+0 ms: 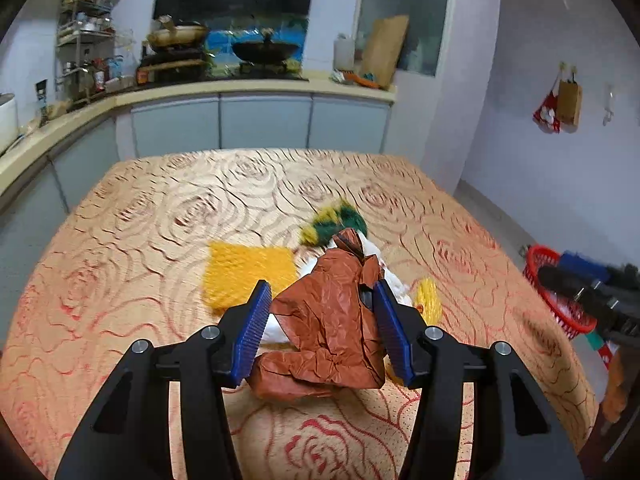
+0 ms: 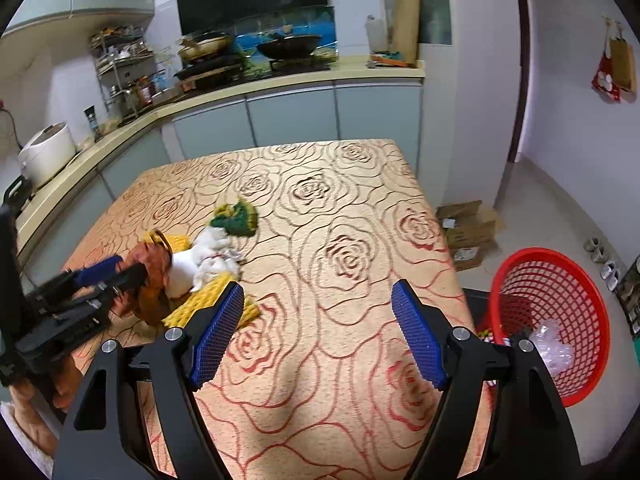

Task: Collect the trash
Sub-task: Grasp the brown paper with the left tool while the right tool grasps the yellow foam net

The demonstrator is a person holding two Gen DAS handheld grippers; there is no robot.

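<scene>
Left wrist view first: the left gripper (image 1: 322, 320) sits low centre of frame with its blue pads on either side of the crumpled brown paper (image 1: 328, 320). The right pad looks to be against the paper; on the left pad I cannot tell whether it presses, so a firm pinch is not certain. The paper lies on the rose-patterned tablecloth (image 1: 160, 220), on top of white tissue (image 1: 394, 284), with a yellow sponge (image 1: 248, 272) at its left and a green-and-yellow scrubber (image 1: 336, 222) just beyond it. To do this well, I judge the pads should bite the thick bulk of the paper, not a loose flap, and lift it clear of the tissue beneath.

Right wrist view now: the right gripper (image 2: 318, 328) hangs bottom centre, jaws spread, nothing between them, only tablecloth below. At the left edge the left gripper shows blurred at the brown pile.

What this view adds: the red basket (image 2: 552, 320) at lower right, off the table's edge, with clear plastic (image 2: 554, 344) already lying in it. The left view catches only a sliver of that basket, but gives the close look at the pads.
</scene>
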